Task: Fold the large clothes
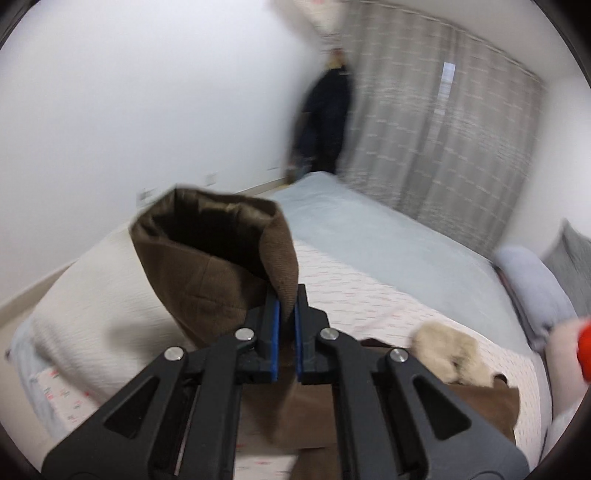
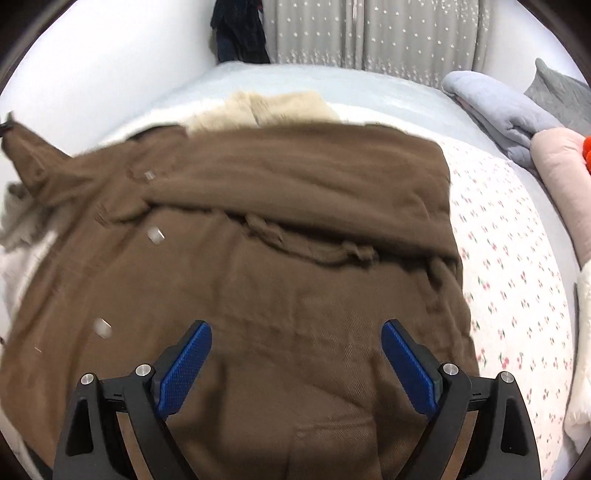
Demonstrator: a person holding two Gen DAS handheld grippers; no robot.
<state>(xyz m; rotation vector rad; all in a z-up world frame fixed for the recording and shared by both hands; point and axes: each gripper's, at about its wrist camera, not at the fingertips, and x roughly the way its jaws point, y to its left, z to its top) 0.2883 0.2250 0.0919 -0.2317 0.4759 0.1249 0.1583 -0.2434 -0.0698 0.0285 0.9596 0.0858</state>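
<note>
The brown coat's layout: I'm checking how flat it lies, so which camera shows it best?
The right wrist view: the brown coat spreads across the bed below the open right gripper. The left wrist view shows only a lifted sleeve end clamped in the left gripper.

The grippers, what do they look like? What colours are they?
Both are black plastic with silver round bolts at the joints. The left gripper and right gripper each have two fingers lined with bumpy bright blue pads. No cables or sleeves show.

We see white walls (image 1: 129, 110), grey starred curtains (image 2: 369, 33), a bed (image 1: 351, 218) in pale blue, dark clothing hanging (image 1: 328, 118) in the corner
</note>
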